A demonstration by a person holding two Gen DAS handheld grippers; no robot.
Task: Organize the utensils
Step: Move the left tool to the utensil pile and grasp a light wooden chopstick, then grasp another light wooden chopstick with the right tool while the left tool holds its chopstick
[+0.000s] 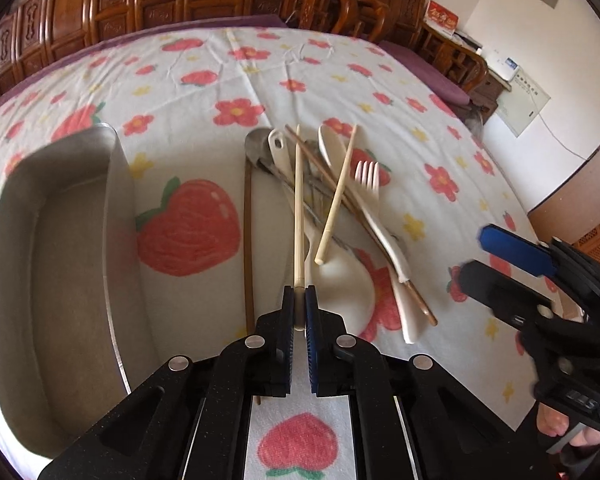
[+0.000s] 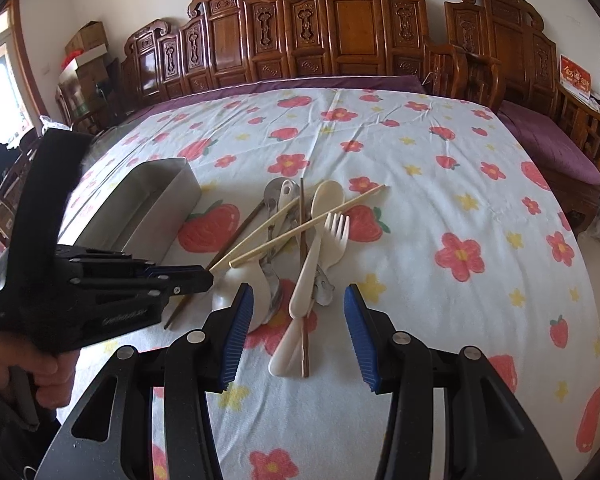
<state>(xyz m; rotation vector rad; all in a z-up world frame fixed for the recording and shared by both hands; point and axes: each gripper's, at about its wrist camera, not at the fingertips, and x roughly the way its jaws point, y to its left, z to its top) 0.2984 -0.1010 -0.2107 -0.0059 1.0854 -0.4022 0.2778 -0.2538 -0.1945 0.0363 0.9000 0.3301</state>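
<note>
In the left wrist view, the left gripper (image 1: pixel 299 300) at lower centre has its blue pads pinched onto the near end of a pale chopstick (image 1: pixel 298 216), a thin, straight, cream-coloured stick. Its long axis runs almost straight up the frame, with the far tip pointing toward the top over the pile of utensils (image 1: pixel 332 208). A second pale chopstick (image 1: pixel 337 196) leans from lower left to upper right across that pile, which also holds a white fork (image 1: pixel 370 196) with its tines toward the top, a large white spoon (image 1: pixel 348 284) and a dark brown chopstick (image 1: pixel 248 240) lying nearly vertical just left of the pile. A metal tray (image 1: pixel 116 208) fills the left of the frame on the flowered tablecloth (image 1: pixel 204 76). The right gripper (image 1: pixel 500 264) shows at the right edge, jaws apart. In the right wrist view, the right gripper (image 2: pixel 296 320) at bottom centre stands half open with nothing between its pads, above the handles of the pile. The left gripper (image 2: pixel 210 278) enters from the left, closed on the pale chopstick (image 2: pixel 256 236), which slants up to the right.
</note>
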